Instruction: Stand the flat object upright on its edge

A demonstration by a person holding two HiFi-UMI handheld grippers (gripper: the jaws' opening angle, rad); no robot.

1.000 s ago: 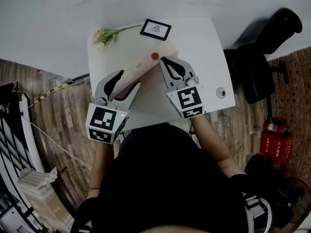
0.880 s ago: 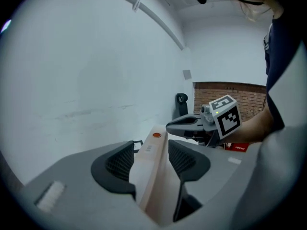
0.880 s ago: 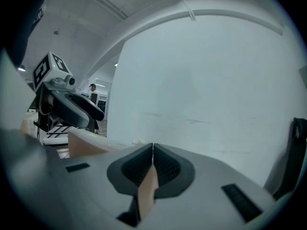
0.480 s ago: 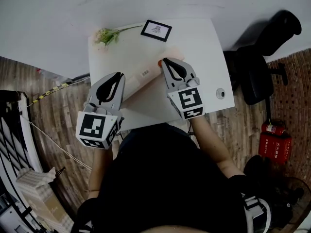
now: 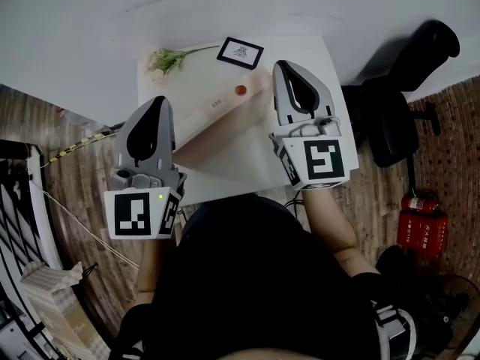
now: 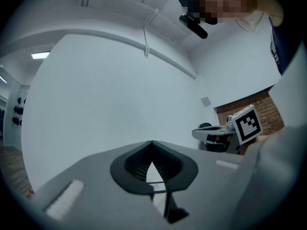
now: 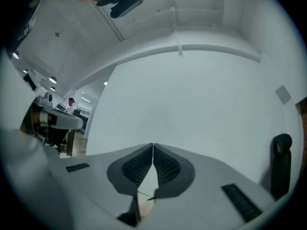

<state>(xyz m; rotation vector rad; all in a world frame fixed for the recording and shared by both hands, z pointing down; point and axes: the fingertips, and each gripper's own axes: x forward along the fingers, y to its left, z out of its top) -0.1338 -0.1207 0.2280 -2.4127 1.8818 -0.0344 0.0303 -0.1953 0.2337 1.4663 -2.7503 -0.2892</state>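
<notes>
Jaws together: left gripper [image 6: 152, 150], right gripper [image 7: 153, 152].

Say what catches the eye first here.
The left gripper and right gripper fill the head view, both shut and empty above the white table. Between them a long pale board runs diagonally, with a small framed picture at the far edge.

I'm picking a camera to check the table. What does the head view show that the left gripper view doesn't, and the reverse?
Head view only: the table, the flat board on it, a flower sprig, a framed card, a black chair. Left gripper view only: the ceiling, and the left gripper end-on, jaws shut on nothing. Both: the left gripper and the right gripper.
</notes>
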